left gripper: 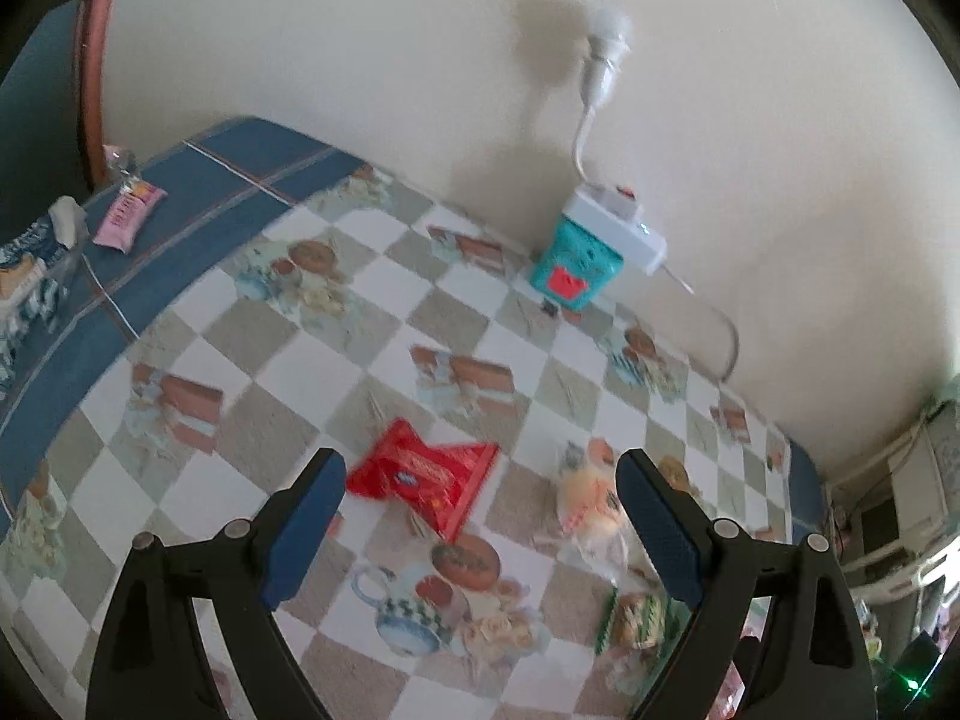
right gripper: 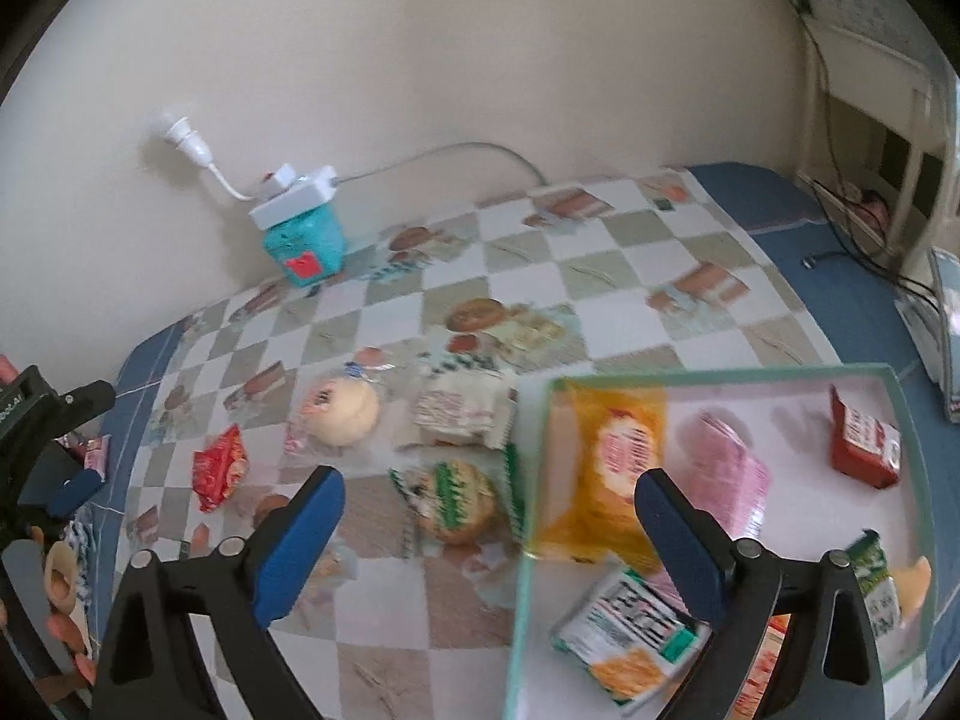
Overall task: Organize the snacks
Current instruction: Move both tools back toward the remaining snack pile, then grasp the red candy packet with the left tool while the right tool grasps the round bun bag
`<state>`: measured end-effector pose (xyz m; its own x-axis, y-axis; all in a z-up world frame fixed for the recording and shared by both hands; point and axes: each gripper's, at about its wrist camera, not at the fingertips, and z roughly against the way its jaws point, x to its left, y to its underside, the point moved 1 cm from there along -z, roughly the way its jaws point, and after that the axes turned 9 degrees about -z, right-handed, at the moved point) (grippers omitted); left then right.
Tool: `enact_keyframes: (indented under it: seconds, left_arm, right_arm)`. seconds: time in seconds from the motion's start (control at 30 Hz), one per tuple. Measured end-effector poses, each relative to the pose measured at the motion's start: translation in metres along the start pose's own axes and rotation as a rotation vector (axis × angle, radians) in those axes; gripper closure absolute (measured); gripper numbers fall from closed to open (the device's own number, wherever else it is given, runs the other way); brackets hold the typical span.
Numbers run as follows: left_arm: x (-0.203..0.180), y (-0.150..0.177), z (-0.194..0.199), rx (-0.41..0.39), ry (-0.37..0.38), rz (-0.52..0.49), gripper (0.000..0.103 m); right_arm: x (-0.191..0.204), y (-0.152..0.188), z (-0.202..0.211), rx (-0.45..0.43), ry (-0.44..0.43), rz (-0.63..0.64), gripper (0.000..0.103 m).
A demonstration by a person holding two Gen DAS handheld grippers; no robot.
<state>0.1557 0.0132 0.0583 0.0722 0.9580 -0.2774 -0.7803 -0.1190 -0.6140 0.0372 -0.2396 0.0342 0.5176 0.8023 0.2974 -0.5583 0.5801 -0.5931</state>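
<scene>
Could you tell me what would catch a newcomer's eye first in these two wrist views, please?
Probably the shallow box at the right of the right wrist view, already holding an orange packet, a pink one and a red one. Next, the loose red snack bag on the checked tablecloth, lying ahead of the left gripper, whose jaws stand wide apart. By the wall, a teal box sits under a white power strip.

Plain cream wall (left gripper: 360,60) behind a checkered-cloth table (left gripper: 258,360).
</scene>
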Motion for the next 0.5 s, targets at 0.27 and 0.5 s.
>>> enact_keyframes:
  seconds: [0.27, 0.5]
  left_arm:
    - [0.026, -0.013, -0.001, -0.052, -0.042, 0.020, 0.011]
    - [0.039, -0.014, -0.021, -0.007, -0.065, 0.050, 0.011]
  right_arm:
    - [0.048, -0.012, -0.023, 0.045, 0.013, 0.169, 0.005]
    - [0.079, -0.046, -0.033, 0.095, 0.038, 0.244, 0.005]
